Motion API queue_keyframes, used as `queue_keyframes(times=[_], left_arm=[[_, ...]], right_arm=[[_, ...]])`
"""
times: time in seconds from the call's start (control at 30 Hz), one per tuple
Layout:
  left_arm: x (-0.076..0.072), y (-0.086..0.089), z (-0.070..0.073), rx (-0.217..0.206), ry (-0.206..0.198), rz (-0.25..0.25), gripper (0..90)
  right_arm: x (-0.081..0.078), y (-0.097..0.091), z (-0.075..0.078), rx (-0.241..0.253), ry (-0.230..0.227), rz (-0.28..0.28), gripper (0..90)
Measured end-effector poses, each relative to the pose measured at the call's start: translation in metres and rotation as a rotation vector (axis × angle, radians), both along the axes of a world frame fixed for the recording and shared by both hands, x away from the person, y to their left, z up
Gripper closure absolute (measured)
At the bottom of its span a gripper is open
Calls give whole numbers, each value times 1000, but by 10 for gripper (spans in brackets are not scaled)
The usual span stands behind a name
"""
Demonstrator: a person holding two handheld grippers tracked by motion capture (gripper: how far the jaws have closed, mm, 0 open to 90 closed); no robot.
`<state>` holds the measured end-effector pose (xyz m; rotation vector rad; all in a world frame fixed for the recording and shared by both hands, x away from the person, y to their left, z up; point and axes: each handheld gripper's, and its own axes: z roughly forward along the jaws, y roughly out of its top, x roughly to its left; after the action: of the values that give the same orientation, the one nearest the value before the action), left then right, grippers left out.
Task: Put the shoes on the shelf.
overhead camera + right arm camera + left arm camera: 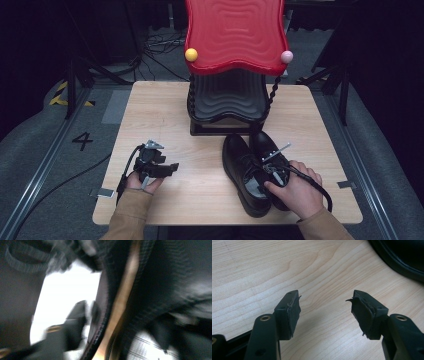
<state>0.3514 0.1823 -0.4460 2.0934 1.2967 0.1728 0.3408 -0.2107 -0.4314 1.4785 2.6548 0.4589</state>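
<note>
1. Shoes, a black leather pair (248,170), stand side by side at the right front of the wooden table (165,110), toes pointing away from the person and almost touching the base of the red and black rack (234,65) behind them.

2. Right gripper (272,167) is down at the mouths of the pair, the person's hand wrapped over it. In the right gripper view one jaw sits inside a shoe against its lining, and the stitched collar edge (100,322) runs up between the two jaws. That picture is blurred, so I cannot tell whether the pads are pressing on the collar or only straddling it.

3. Left gripper (159,167) rests well apart from the pair, on bare table to the left. In the left gripper view its jaws stand wide with only wood grain between them, holding nothing; the worn pads (293,312) look frayed at the edges.

4. Handling, as I judge it: a leather dress shoe has some weight, mostly in the sole and heel. The polished upper looks smooth and likely to slip under a pad. The toe and heel counter will be stiff; the collar and tongue are softer and will fold.

5. Best hold: the collar rim at the heel or side, one jaw inside and one outside. A shoe lifted from there will probably tip toe-down, so a firm pinch is wanted.
</note>
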Motion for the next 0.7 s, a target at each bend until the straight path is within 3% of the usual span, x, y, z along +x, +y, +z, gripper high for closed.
queue_keyframes(times=[0.07,0.1,0.2,0.27,0.4,0.7], left_arm=[[0,0,0,0,0,0,401],[0,0,0,4,1,-1,401],[0,0,-1,6,1,-3,402],[0,0,-1,6,1,-3,402],[1,0,-1,7,4,-1,402],[1,2,0,0,-2,2,403]], right_arm=[[0,-1,1,20,6,-24,477],[2,1,3,6,16,-3,509],[2,7,3,-30,20,-19,521],[5,10,5,-51,26,-21,650],[7,11,11,-44,43,-51,769],[11,5,15,-29,69,-76,819]])
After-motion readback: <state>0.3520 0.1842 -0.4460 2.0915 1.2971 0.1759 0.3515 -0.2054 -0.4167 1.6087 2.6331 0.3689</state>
